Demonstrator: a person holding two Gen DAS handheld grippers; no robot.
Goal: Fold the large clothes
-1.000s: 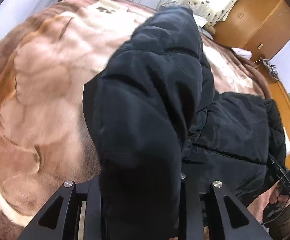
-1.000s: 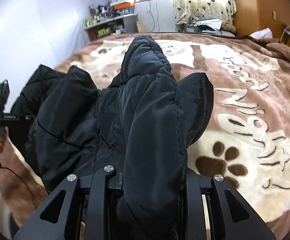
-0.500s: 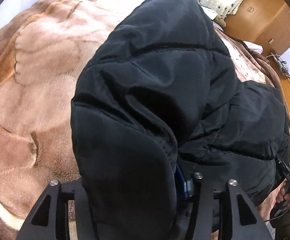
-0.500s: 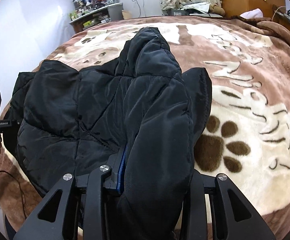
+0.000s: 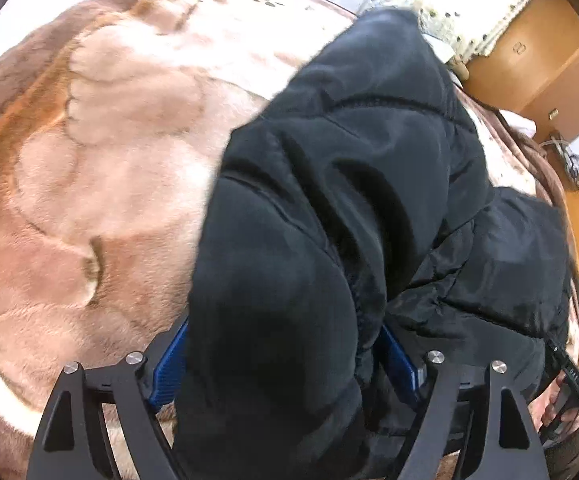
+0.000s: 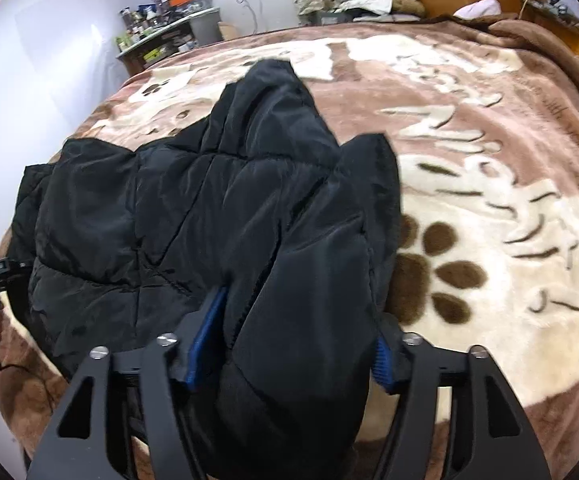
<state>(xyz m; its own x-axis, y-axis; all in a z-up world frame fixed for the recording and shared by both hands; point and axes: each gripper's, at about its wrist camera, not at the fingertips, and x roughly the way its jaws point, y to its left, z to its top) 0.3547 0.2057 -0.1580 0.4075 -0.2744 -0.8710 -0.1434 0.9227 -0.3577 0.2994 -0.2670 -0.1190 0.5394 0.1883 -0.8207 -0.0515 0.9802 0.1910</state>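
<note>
A bed under a brown paw-print blanket (image 6: 469,240) fills the room. On its near edge lies the black padded jacket (image 6: 161,216). The left gripper (image 5: 285,368) has its jaws spread around a thick fold; the right gripper (image 6: 289,344) likewise. The jacket looks bulky, soft and slippery, best held at quilted seams.

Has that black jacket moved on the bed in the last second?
Yes. In the right wrist view the black jacket has spread flatter over the blanket, now covering less of the paw print.
</note>
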